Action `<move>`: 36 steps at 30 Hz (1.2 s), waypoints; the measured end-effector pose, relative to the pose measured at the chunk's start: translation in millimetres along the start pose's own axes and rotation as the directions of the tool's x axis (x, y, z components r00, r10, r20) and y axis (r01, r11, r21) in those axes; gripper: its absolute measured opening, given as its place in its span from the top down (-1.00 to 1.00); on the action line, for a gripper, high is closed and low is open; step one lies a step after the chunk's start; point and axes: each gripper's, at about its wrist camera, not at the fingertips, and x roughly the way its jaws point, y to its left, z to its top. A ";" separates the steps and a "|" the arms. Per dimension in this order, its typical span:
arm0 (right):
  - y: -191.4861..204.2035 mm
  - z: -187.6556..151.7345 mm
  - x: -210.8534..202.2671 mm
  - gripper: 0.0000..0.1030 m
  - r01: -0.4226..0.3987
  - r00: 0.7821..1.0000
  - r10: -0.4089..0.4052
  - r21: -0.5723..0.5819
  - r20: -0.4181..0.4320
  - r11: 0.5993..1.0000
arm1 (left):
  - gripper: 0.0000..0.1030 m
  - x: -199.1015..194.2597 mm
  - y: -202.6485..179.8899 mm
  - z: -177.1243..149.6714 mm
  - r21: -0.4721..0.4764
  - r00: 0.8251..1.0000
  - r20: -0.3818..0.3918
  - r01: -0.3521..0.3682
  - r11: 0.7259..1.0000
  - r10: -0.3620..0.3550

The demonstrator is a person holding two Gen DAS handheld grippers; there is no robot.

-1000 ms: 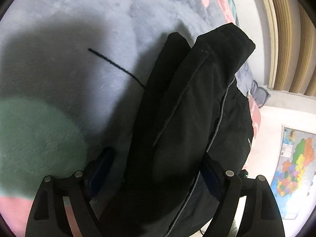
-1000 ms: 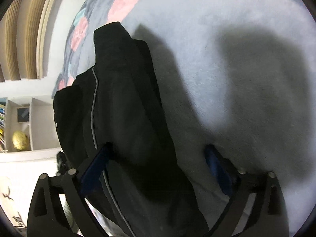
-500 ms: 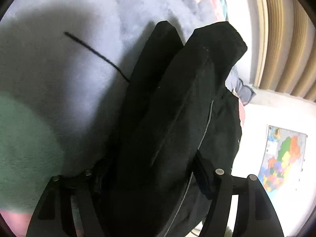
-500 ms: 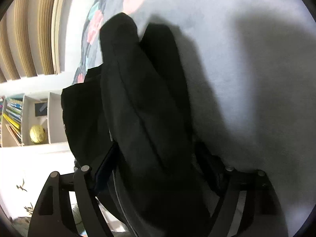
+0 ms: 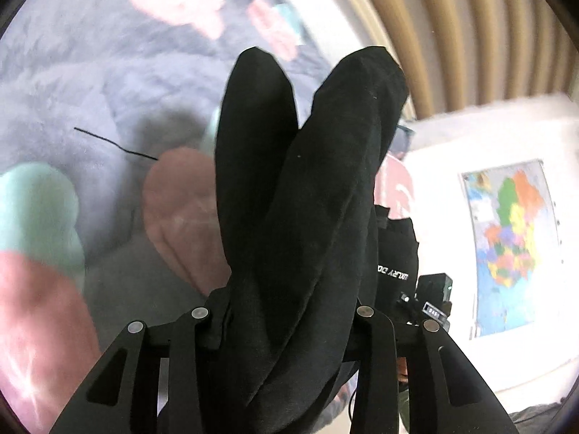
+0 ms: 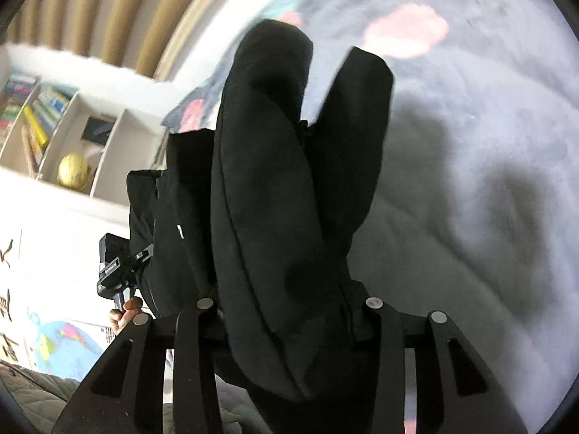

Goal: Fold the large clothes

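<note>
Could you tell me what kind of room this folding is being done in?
Probably a bedroom or child's room at home. A soft grey blanket with pink and mint patches lies spread under the black garment, a colourful map hangs on the wall, and white cubby shelves hold books.

Garment (image 5: 307, 217) between both tools, above blanket (image 5: 72, 72), map (image 5: 514, 238) right

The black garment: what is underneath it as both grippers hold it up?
Under the black garment lies a grey blanket with pink and mint patches and a thin black thread. The garment hides the blanket directly behind it, and its folds hide the left gripper and right gripper fingertips.
</note>
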 end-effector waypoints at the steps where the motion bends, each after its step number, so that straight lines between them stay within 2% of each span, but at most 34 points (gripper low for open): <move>1: 10.3 -8.6 -10.7 0.11 -0.005 1.000 0.005 -0.014 0.014 1.000 | 0.21 -8.1 -8.1 -7.0 0.011 1.000 0.007 0.004 1.000 -0.004; 4: 32.7 -31.8 -42.4 0.11 -0.015 0.999 0.016 -0.018 0.051 1.000 | 0.21 -29.8 -25.5 -25.6 0.023 0.999 0.025 0.036 0.999 -0.036; 8: 59.8 -62.7 -72.3 0.11 -0.017 0.998 0.019 -0.022 0.064 1.000 | 0.21 -66.0 -29.4 -56.1 0.036 0.998 0.028 0.060 0.998 -0.061; 12: 67.1 -94.7 -91.6 0.11 0.049 0.999 -0.049 0.005 -0.009 0.999 | 0.21 -73.9 -28.7 -83.1 0.026 0.998 0.002 0.063 0.998 -0.063; 15: 65.5 -119.1 -88.3 0.11 0.083 0.995 -0.081 0.022 -0.049 0.996 | 0.21 -72.6 -11.5 -101.6 -0.004 0.998 -0.027 0.052 0.999 -0.052; 20: 27.9 -144.9 -51.0 0.11 0.131 0.986 -0.122 0.071 -0.117 0.989 | 0.21 -59.3 36.9 -138.4 -0.071 0.998 -0.053 0.034 0.997 -0.038; 22: 10.7 -151.7 -32.5 0.11 0.172 0.977 -0.162 0.058 -0.138 0.983 | 0.22 -50.7 57.8 -150.5 -0.079 0.998 -0.055 0.023 0.997 -0.027; 24: -9.4 -156.7 -24.5 0.11 0.196 0.975 -0.188 0.060 -0.120 0.979 | 0.21 -50.5 85.2 -155.6 -0.105 0.998 -0.025 0.057 0.993 -0.060; 27: -40.3 -159.5 -29.7 0.10 0.176 0.982 -0.167 0.106 -0.083 0.979 | 0.21 -49.4 127.9 -160.9 -0.156 0.990 -0.003 0.140 0.978 -0.143; 31: -75.9 -162.8 -33.3 0.07 0.189 0.981 -0.183 0.099 -0.067 0.977 | 0.12 -37.2 156.0 -166.9 -0.106 0.986 0.017 0.165 0.981 -0.164; 36: -91.8 -170.6 -26.4 -0.01 0.157 0.988 -0.157 0.055 -0.011 0.986 | 0.09 -34.1 167.2 -176.8 -0.042 0.966 0.070 0.250 0.967 -0.247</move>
